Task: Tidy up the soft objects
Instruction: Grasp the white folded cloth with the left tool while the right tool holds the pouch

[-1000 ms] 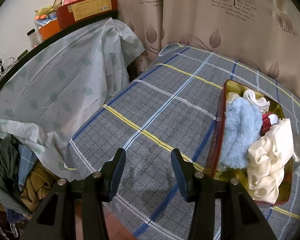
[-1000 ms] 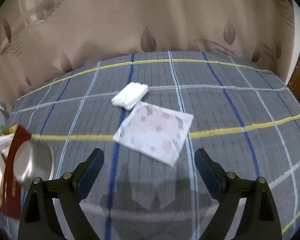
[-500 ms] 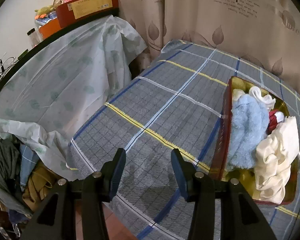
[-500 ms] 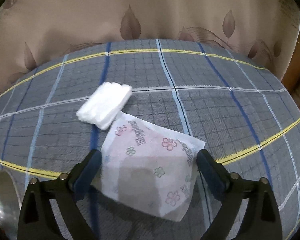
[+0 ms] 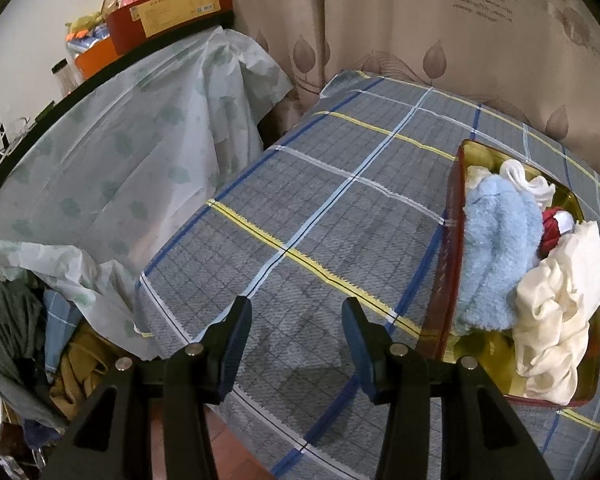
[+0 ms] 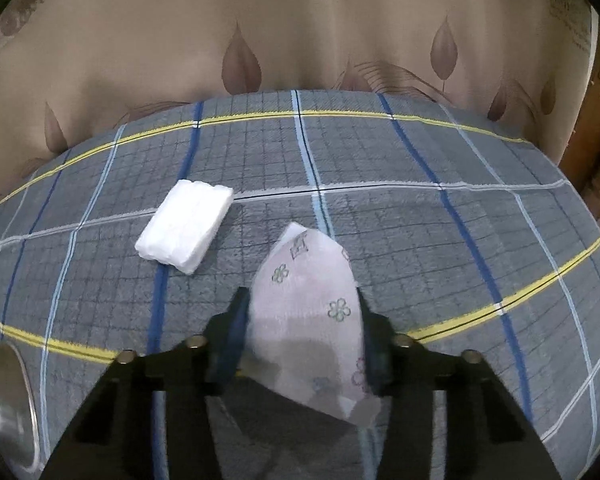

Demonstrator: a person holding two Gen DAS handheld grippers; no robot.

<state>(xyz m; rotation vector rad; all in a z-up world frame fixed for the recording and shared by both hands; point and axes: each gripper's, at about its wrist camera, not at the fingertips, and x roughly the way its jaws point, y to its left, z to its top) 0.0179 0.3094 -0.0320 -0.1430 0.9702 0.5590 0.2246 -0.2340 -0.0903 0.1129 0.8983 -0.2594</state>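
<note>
A beige curtain (image 6: 300,32) printed with brown leaves hangs behind a tabletop (image 5: 320,216) covered in grey plaid cloth with blue, white and yellow stripes. My right gripper (image 6: 304,324) is closed on one flower-printed tissue packet (image 6: 308,308), pinched between both fingers so it bulges forward and upward out of the jaws. One white folded pad (image 6: 186,224) lies flat on the plaid, ahead and to the left of the packet and apart from it. At the lower left edge of my right view I see part of one shiny metal bowl (image 6: 4,408). My left gripper (image 5: 296,332) hovers open over the near edge of the tabletop, holding nothing. To its right sits one gold tin tray (image 5: 454,240) with red outer walls, holding one fluffy light-blue towel (image 5: 496,252), one cream cloth (image 5: 556,308), one red-and-white item (image 5: 556,226) and one white cloth (image 5: 520,178) at the far end. Left of the tabletop, one pale plastic sheet (image 5: 132,160) drapes over furniture, with one red box (image 5: 172,12) on top.
</note>
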